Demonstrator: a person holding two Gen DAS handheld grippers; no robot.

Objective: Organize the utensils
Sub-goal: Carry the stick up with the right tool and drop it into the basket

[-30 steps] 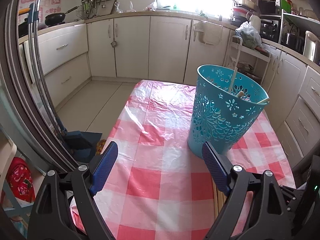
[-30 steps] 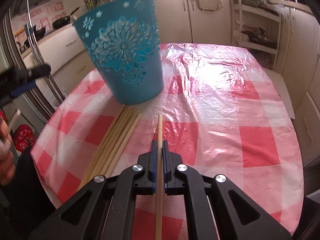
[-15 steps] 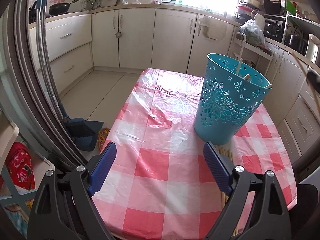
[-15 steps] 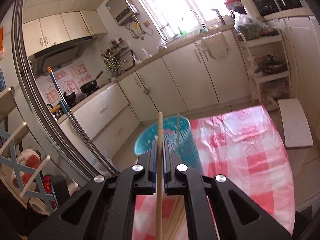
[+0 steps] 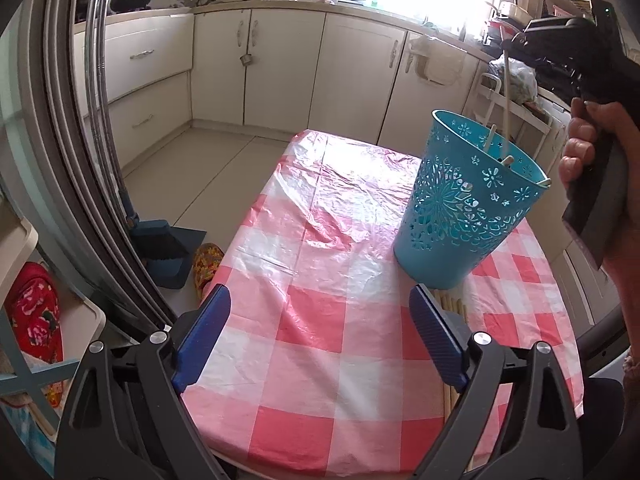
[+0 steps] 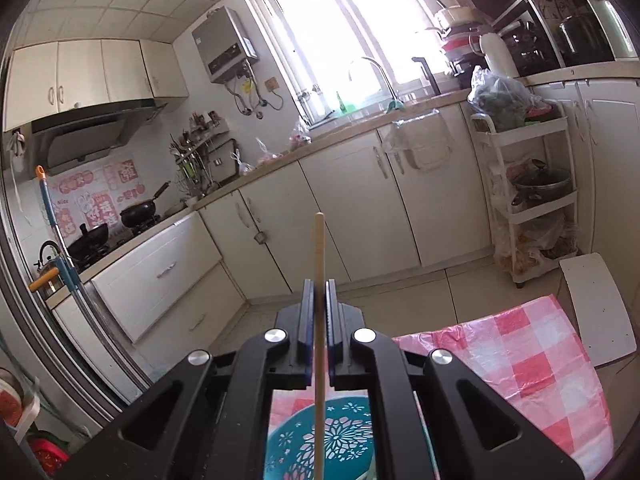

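A blue perforated basket [image 5: 464,204] stands on the pink-checked tablecloth [image 5: 320,320] with a few chopsticks leaning inside it. My right gripper [image 6: 319,292] is shut on a single wooden chopstick [image 6: 319,248], held high above the basket [image 6: 320,444]. From the left wrist view the right gripper [image 5: 516,46] appears at the upper right with a hand [image 5: 584,148] on its handle, and the chopstick [image 5: 507,96] hangs from it down over the basket's mouth. More chopsticks [image 5: 452,304] lie on the cloth just in front of the basket. My left gripper [image 5: 320,320] is open over the cloth, holding nothing.
Cream kitchen cabinets [image 5: 288,68] run along the far wall, with a white rack [image 6: 532,200] at the right. A dustpan [image 5: 172,244] and a slipper [image 5: 206,260] lie on the floor left of the table. A door frame [image 5: 68,140] stands close on the left.
My right gripper lifted the chopstick off the cloth and rose above the basket, tilting up towards level. The left gripper drifted back slightly and stayed open.
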